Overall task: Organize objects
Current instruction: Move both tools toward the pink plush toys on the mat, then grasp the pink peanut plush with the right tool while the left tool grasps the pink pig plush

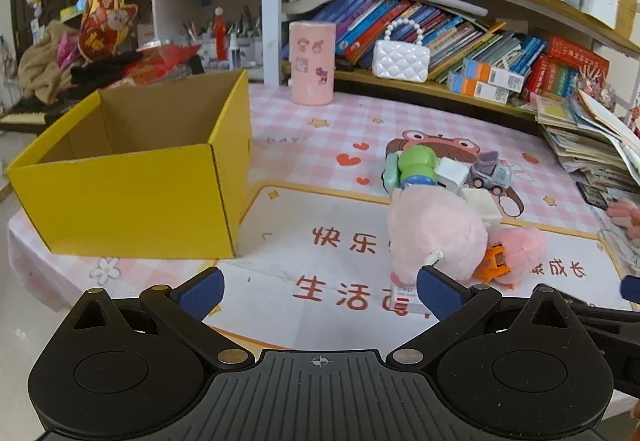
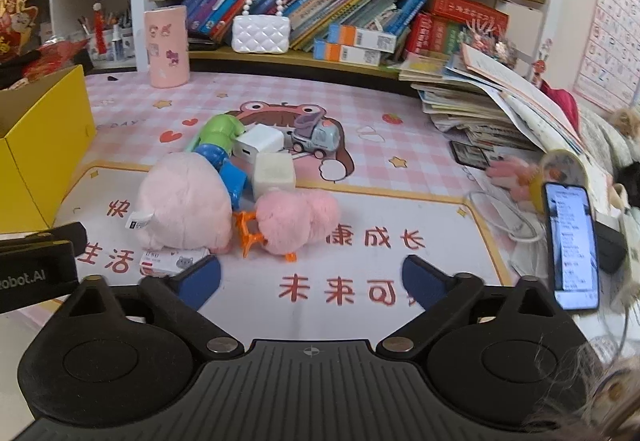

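A pile of toys lies mid-table: a big pale pink plush (image 1: 434, 237) (image 2: 180, 201), a smaller pink fluffy clip (image 1: 520, 249) (image 2: 298, 219) with an orange claw (image 2: 250, 233), a green and blue figure (image 1: 412, 165) (image 2: 220, 145), two white cubes (image 2: 260, 143) (image 2: 274, 173), a grey toy truck (image 1: 490, 173) (image 2: 316, 139) and a small flat box (image 2: 174, 261). The yellow cardboard box (image 1: 132, 177) (image 2: 40, 145) stands open at the left. My left gripper (image 1: 320, 291) is open just short of the big plush. My right gripper (image 2: 312, 277) is open over bare mat, nothing between its fingers.
A pink cylinder tin (image 1: 312, 63) (image 2: 166, 47) and a white quilted purse (image 1: 400, 59) (image 2: 260, 33) stand at the back by shelves full of books. A paper stack (image 2: 480, 109) and a phone (image 2: 572, 245) crowd the right edge. The left gripper's body (image 2: 38, 265) shows at the right wrist view's left.
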### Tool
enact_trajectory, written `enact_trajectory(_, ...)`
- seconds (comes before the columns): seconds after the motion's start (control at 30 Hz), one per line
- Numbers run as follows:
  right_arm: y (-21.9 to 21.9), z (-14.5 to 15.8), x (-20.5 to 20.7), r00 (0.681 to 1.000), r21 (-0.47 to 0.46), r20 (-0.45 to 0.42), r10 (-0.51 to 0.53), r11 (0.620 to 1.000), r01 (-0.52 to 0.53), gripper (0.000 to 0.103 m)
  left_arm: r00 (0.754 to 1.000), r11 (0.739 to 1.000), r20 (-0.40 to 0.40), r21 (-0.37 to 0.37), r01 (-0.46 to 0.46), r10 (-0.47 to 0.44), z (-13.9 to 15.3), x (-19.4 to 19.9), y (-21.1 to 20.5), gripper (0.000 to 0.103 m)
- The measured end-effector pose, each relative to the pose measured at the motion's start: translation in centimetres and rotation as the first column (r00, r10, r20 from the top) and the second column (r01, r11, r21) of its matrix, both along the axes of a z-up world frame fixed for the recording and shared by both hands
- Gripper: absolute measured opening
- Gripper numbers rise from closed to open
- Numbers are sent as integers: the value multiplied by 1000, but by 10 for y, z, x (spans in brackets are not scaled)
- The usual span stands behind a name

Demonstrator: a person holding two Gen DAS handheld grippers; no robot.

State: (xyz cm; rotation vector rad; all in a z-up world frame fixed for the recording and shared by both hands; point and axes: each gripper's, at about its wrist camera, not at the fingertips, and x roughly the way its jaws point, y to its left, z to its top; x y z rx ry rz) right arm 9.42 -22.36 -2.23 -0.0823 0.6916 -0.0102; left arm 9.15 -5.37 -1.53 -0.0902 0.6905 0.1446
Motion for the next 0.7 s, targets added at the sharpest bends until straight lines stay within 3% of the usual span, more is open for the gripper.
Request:
enact_trajectory(0.23, -10, -10, 31, 998, 46, -57, 40, 998, -37, 85, 999, 998, 2, 25, -52, 52, 2, 11, -6, 103)
enact_trajectory(0.43, -3, -25, 62, 990, 23, -103, 99, 995, -97, 89, 990, 989, -9, 30, -142, 142, 4, 18, 3, 103)
enact_trajectory(0.7, -4, -44, 103, 978, 38, -151, 143, 990, -139, 91, 992, 991, 31, 40, -125, 124, 11, 24, -5, 103)
